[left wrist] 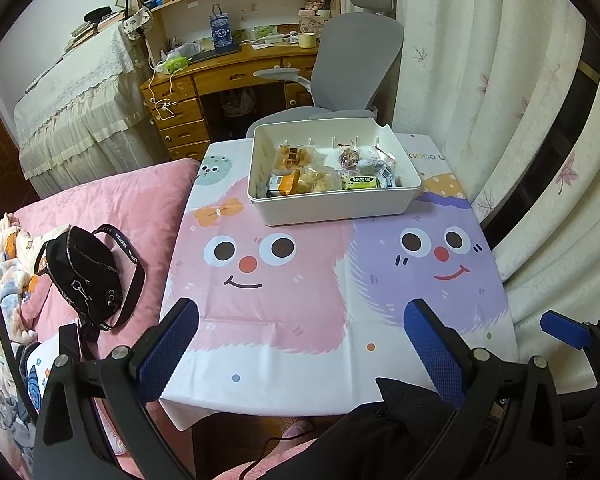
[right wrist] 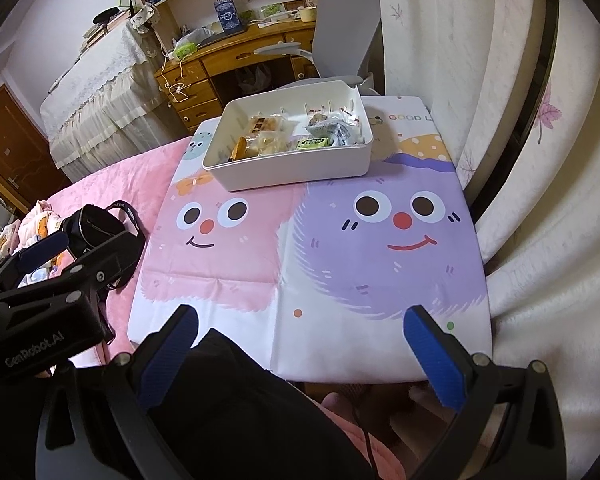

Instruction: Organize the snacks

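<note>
A white plastic box (left wrist: 336, 206) (right wrist: 296, 170) stands at the far end of the small table, holding several wrapped snacks (left wrist: 324, 176) (right wrist: 288, 136): yellow-orange packets on the left, a green bar and clear wrappers on the right. My left gripper (left wrist: 302, 316) hangs open over the table's near edge, nothing between its blue pads. My right gripper (right wrist: 302, 320) is also open and empty, at the near edge on the right. The right gripper's blue fingertip (left wrist: 564, 330) shows at the lower right of the left wrist view; the left gripper's body (right wrist: 40, 300) shows at the left of the right wrist view.
A cartoon-face tablecloth (left wrist: 300, 300) (right wrist: 340, 260) covers the table. A pink bed with a black bag (left wrist: 84, 276) (right wrist: 96, 224) lies to the left. White curtains (left wrist: 520, 120) hang on the right. A grey office chair (left wrist: 352, 60) and a wooden desk (left wrist: 228, 76) stand behind.
</note>
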`<move>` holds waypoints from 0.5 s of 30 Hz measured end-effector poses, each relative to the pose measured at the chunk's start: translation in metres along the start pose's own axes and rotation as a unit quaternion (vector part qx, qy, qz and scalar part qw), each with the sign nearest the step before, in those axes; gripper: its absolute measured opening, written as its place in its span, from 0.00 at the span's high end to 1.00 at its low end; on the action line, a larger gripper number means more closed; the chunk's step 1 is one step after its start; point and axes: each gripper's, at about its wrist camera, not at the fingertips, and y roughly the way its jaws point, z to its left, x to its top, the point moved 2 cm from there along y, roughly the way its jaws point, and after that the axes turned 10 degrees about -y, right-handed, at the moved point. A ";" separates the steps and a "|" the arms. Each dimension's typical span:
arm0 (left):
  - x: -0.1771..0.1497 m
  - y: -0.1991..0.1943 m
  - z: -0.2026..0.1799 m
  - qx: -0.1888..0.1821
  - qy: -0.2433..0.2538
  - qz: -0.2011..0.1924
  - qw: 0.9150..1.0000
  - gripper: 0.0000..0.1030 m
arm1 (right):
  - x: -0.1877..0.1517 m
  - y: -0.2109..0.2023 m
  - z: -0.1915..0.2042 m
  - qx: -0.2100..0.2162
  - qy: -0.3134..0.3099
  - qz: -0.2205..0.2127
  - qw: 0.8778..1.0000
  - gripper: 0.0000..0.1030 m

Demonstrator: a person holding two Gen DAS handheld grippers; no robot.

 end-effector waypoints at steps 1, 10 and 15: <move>0.000 0.001 0.000 0.000 0.000 0.001 1.000 0.01 | 0.000 0.001 0.000 0.000 0.000 0.001 1.000 0.00; -0.001 0.001 0.000 0.000 0.004 0.001 1.000 0.01 | 0.000 0.002 -0.002 0.000 0.002 0.004 1.000 0.00; -0.001 0.002 -0.001 0.000 0.005 0.000 1.000 0.01 | -0.001 0.004 -0.006 0.000 0.002 0.008 1.000 0.00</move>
